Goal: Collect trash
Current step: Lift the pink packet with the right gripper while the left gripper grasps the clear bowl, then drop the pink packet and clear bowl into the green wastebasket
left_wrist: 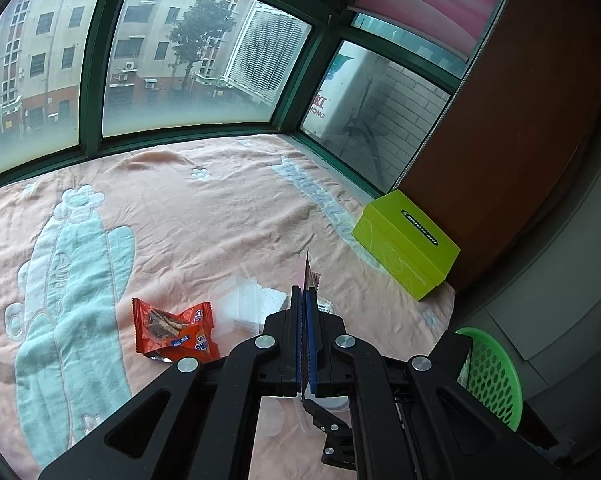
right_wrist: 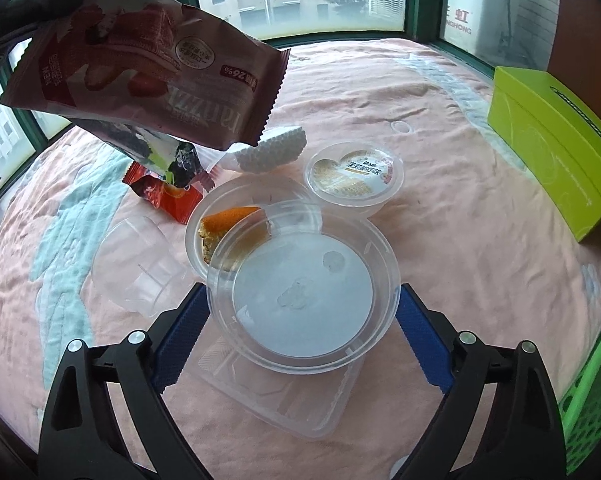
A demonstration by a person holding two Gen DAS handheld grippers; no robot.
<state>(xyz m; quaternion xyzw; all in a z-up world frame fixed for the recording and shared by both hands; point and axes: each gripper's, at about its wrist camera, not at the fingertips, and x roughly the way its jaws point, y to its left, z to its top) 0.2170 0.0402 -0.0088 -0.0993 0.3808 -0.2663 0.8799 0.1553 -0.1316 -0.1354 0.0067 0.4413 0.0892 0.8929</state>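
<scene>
"26%" on pink wrapper [right_wrist: 140, 76]

I count two snack wrappers [right_wrist: 140, 76] [right_wrist: 168, 196], five clear plastic containers [right_wrist: 304, 292], one foam piece [right_wrist: 272, 148], one green box [right_wrist: 556, 160], one green basket [left_wrist: 492, 376].

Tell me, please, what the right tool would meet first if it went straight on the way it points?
Most likely the clear round lid, which lies between the open right tool's fingers, atop a clear tray. Depth is hard to judge.
</scene>
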